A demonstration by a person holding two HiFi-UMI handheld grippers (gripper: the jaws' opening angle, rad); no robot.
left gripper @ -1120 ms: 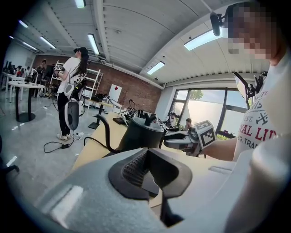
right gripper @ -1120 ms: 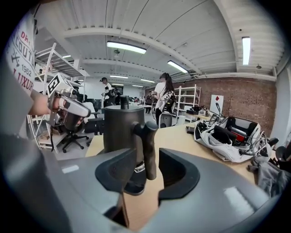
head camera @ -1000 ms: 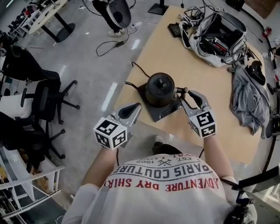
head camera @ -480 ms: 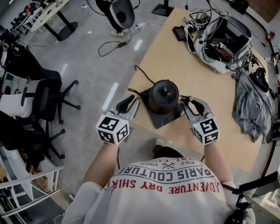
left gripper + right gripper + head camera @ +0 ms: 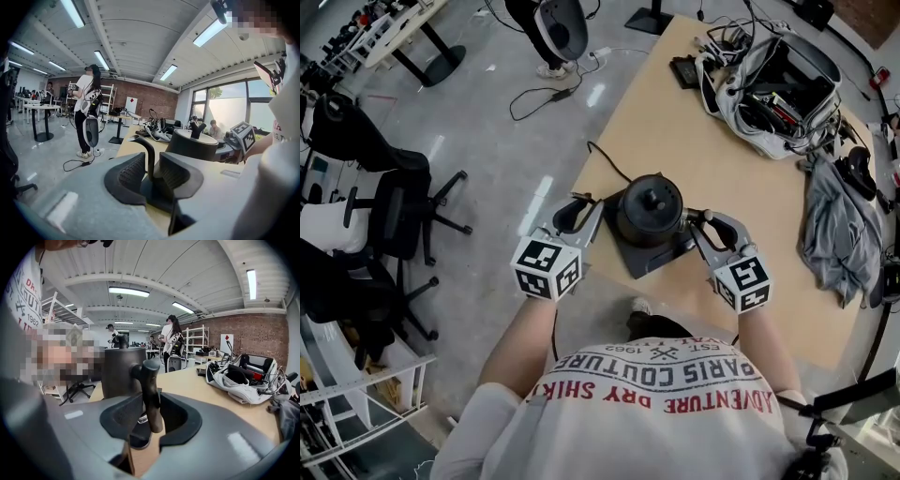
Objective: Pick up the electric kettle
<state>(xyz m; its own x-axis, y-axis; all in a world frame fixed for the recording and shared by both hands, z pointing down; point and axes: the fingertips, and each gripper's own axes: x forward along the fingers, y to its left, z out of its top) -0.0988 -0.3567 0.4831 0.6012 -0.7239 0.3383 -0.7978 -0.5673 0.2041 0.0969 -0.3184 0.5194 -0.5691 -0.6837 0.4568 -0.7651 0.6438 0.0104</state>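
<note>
The black round electric kettle sits on its dark square base at the near left corner of the light wooden table. The right gripper is closing round the dark upright handle, pads not yet clamped: squeeze mid-handle, then lift straight up. The left gripper is opening, fingers spread either side of the thin curved spout. One kettle, one base, two grippers
</note>
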